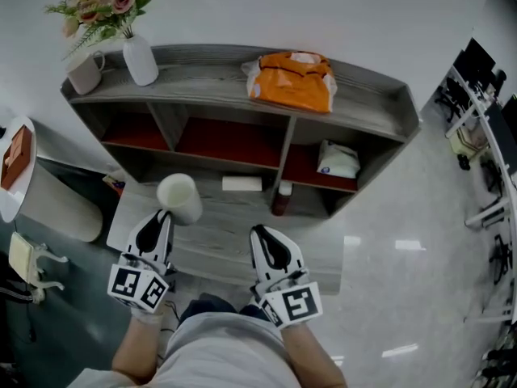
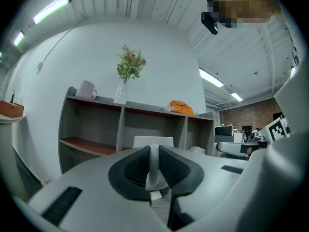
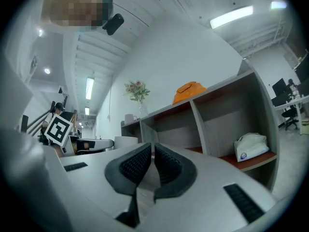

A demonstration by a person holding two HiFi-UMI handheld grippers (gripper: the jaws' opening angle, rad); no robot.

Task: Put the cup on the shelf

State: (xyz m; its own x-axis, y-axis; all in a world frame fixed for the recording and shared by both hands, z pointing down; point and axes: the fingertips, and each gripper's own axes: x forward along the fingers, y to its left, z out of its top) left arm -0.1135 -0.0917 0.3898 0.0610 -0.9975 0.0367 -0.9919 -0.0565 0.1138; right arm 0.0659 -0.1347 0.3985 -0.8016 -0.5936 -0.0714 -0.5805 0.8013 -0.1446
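Observation:
A white cup (image 1: 178, 198) hangs above the shelf's low front ledge (image 1: 222, 241), left of centre. My left gripper (image 1: 164, 215) is shut on its near wall. In the left gripper view a thin white strip of the cup (image 2: 153, 166) is pinched between the dark pads, and the cup's body (image 2: 153, 140) rises just beyond the left gripper (image 2: 153, 151). My right gripper (image 1: 257, 231) sits to the cup's right, shut and empty. In the right gripper view the right gripper (image 3: 152, 151) has nothing between its pads, and the cup (image 3: 126, 140) shows to the left. The grey shelf (image 1: 210, 75) stands in front.
On the shelf top stand a white mug (image 1: 86, 71), a vase of flowers (image 1: 139, 59) and an orange bag (image 1: 292, 79). Lower compartments hold a white packet (image 1: 338, 160), a white box (image 1: 241, 183) and a dark bottle (image 1: 280, 199). A round white table (image 1: 14, 186) is at left.

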